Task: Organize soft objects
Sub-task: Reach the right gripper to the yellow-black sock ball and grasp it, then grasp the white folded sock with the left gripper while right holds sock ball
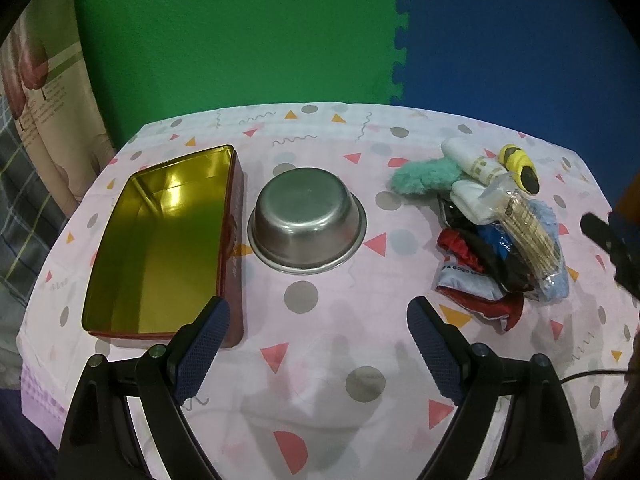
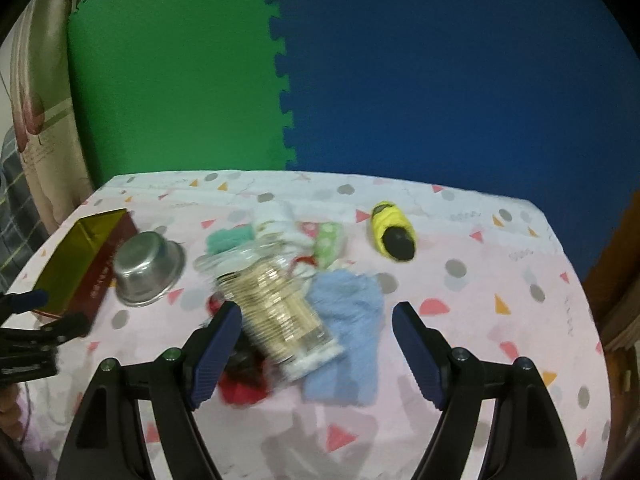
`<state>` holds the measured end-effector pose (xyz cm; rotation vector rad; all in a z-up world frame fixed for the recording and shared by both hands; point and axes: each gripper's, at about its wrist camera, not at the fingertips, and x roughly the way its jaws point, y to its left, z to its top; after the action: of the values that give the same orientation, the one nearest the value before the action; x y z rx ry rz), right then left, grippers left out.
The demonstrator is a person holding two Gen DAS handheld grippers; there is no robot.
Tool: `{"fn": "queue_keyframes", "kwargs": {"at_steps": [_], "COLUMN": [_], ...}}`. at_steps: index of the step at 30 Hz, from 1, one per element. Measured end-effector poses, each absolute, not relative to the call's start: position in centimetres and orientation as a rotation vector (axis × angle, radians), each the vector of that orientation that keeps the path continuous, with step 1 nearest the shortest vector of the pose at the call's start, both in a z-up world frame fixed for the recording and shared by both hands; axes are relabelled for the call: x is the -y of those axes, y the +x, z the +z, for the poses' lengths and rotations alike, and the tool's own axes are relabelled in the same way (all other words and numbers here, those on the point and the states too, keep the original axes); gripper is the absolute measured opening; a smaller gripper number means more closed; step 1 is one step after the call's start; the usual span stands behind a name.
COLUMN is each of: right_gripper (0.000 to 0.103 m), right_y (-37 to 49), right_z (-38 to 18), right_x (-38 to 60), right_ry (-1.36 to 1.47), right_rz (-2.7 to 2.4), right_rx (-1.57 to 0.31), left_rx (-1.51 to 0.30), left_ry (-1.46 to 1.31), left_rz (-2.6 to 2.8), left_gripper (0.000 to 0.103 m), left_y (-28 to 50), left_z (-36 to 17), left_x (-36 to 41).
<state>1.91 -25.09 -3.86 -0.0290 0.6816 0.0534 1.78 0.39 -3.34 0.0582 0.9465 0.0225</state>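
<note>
1. Two grippers are waiting with jaws spread and nothing between them: your left gripper [image 1: 318,344] is hovering over the near edge of the table [image 1: 320,360], your right gripper [image 2: 316,354] is closing in on the heap of soft things [image 2: 304,304].
2. You are probably starting the first pick; the bagged bundle of sticks [image 2: 276,312] is lying across the blue cloth [image 2: 348,332], so choose one.
3. The gold tin [image 1: 160,240] by the left edge and the steel bowl [image 1: 306,220] beside it are both sitting empty.
</note>
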Motion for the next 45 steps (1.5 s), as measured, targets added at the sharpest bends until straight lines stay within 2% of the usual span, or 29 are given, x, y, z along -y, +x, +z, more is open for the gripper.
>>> {"fn": "queue_keyframes", "kwargs": {"at_steps": [20, 30, 31, 32, 34, 45], "right_gripper": [0.080, 0.079, 0.075, 0.063, 0.052, 0.046], "right_y": [17.8, 21.9, 22.2, 22.4, 22.7, 19.7], "right_z": [-8.4, -11.0, -11.3, -11.5, -12.1, -11.9], "right_x": [31.7, 31.8, 31.8, 31.8, 32.0, 33.8], "right_ry": [0.005, -0.028, -0.030, -0.028, -0.015, 0.030], "right_rz": [0.006, 0.010, 0.013, 0.018, 0.034, 0.042], "right_rx": [-0.799, -0.841, -0.847, -0.854, -0.878, -0.854], "left_rx": [-0.984, -0.997, -0.999, -1.001, -1.001, -0.990], "left_ry": [0.134, 0.141, 0.141, 0.143, 0.150, 0.144], "left_rz": [0.026, 0.002, -0.001, -0.005, -0.011, -0.071], "left_gripper": [0.088, 0.088, 0.088, 0.088, 0.088, 0.088], "left_y": [7.1, 9.4, 9.6, 9.9, 10.1, 11.1], "left_z": [-4.7, -5.0, -5.0, -5.0, -5.0, -4.0], "left_x": [1.1, 2.5, 2.7, 2.9, 3.4, 5.7]}}
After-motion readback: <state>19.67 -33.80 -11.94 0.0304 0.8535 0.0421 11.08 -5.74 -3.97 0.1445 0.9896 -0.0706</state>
